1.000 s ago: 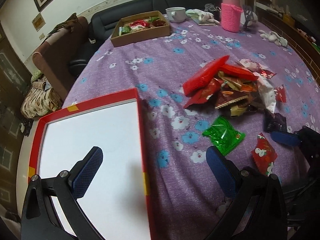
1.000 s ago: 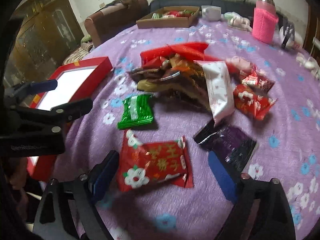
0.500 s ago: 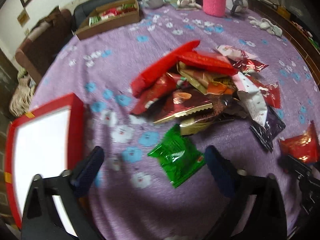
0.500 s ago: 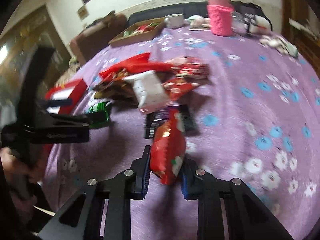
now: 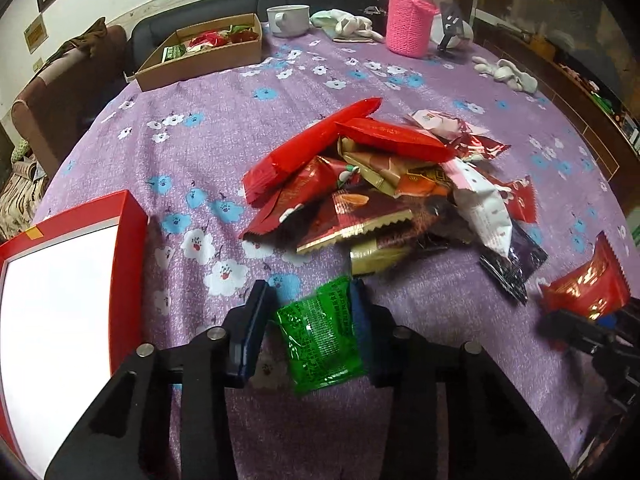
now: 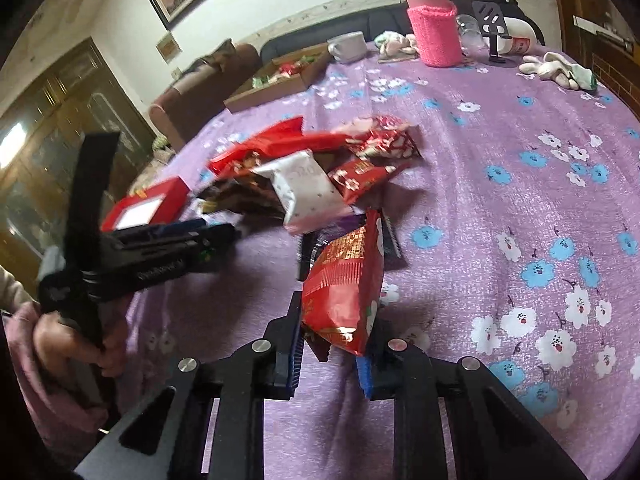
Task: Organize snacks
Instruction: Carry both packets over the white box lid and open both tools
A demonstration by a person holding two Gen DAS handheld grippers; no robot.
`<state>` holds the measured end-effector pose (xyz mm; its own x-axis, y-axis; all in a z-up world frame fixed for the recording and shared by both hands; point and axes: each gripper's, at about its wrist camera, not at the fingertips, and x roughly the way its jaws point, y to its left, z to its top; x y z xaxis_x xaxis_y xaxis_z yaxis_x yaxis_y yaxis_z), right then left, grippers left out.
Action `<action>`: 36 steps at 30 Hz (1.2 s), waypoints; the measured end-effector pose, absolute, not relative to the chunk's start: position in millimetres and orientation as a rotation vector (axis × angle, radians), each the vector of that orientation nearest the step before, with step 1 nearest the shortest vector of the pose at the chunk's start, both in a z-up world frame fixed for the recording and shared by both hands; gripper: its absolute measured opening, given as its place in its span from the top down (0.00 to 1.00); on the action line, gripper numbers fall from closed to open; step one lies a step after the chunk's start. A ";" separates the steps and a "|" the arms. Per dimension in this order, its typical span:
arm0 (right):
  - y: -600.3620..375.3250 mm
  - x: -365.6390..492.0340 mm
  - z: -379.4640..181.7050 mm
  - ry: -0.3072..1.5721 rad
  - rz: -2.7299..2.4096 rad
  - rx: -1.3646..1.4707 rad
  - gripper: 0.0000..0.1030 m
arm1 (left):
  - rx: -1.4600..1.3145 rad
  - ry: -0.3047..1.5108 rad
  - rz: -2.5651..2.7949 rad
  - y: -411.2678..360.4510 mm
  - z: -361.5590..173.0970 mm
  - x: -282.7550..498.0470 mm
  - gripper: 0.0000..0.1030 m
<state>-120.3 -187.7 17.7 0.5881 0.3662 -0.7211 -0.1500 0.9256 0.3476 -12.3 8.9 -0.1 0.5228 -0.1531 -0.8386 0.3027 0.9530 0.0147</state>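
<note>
A green snack packet (image 5: 320,336) lies on the purple flowered tablecloth (image 5: 208,152), between the closing jaws of my left gripper (image 5: 310,292). The right pad is against the packet; a sliver of cloth still shows at the left pad. My right gripper (image 6: 334,332) is shut on a red snack packet (image 6: 348,272) and holds it upright, clear of the cloth. In the left wrist view that red packet (image 5: 588,284) shows at the far right. A pile of mixed snack packets (image 5: 380,184) sits just beyond both grippers.
A red box with a white inside (image 5: 132,240) lies at the table's left edge. At the far side stand a cardboard tray of snacks (image 5: 208,56), a white cup (image 5: 288,20) and a pink-sleeved bottle (image 5: 410,28). A hand (image 6: 80,340) holds the left gripper.
My left gripper swung from over the red box to the green packet and narrowed its jaws around it. My right gripper closed on the red packet and lifted it off the cloth.
</note>
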 end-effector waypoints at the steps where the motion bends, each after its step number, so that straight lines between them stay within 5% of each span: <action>1: -187.8 -122.8 19.8 0.886 0.319 0.273 0.78 | 0.163 0.982 -0.285 10.6 0.7 -15.4 0.64; 17: -86.9 -104.1 56.6 0.856 0.522 0.214 0.79 | 0.112 0.777 -0.177 108.9 72.3 -97.0 0.64; 26: 35.6 -81.7 56.2 0.887 0.722 0.146 0.78 | 0.076 0.795 0.065 210.4 57.5 -111.7 0.64; 31: 72.7 -75.4 43.5 0.953 0.765 0.157 0.71 | 0.066 0.805 0.101 226.6 47.9 -111.4 0.61; 36: 47.8 -71.7 43.1 0.926 0.704 0.199 0.45 | 0.082 0.789 0.121 224.7 48.0 -113.1 0.39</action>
<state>-71.7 47.8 43.1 0.3986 0.6336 -0.6631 -0.4699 0.7620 0.4456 -113.1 224.7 48.0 0.6984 0.1395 -0.7020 -0.0783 0.9898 0.1188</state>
